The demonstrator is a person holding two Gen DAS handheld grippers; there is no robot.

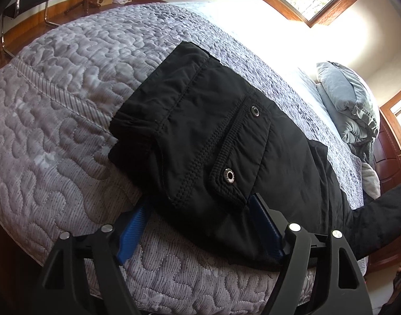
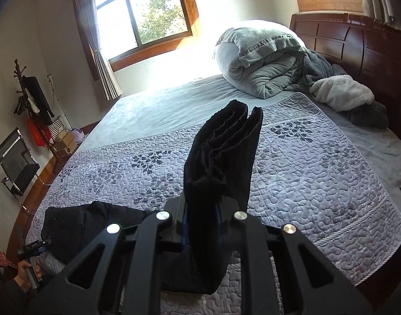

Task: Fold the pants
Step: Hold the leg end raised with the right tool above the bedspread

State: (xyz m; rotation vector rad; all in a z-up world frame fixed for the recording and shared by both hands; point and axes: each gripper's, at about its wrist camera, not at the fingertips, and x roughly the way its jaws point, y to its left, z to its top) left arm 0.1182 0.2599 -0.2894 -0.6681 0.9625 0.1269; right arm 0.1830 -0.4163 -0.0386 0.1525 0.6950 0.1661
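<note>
Black pants (image 1: pixel 200 141) lie on a grey quilted bedspread (image 1: pixel 56 131), waist end to the left, with a snap pocket flap on top. My left gripper (image 1: pixel 200 225) is open, its blue fingers (image 1: pixel 133 233) standing on either side of the pants' near edge. My right gripper (image 2: pixel 200 225) is shut on the bundled leg ends of the pants (image 2: pixel 221 157), which stick up above the bed. The waist part (image 2: pixel 95 225) lies at the lower left of the right wrist view, near the other hand.
A folded grey duvet (image 2: pixel 258 60) and fleece blankets (image 2: pixel 342 92) lie by the wooden headboard (image 2: pixel 358 42). A black chair (image 2: pixel 16 162) and a coat stand (image 2: pixel 29 99) are left of the bed. Windows are behind.
</note>
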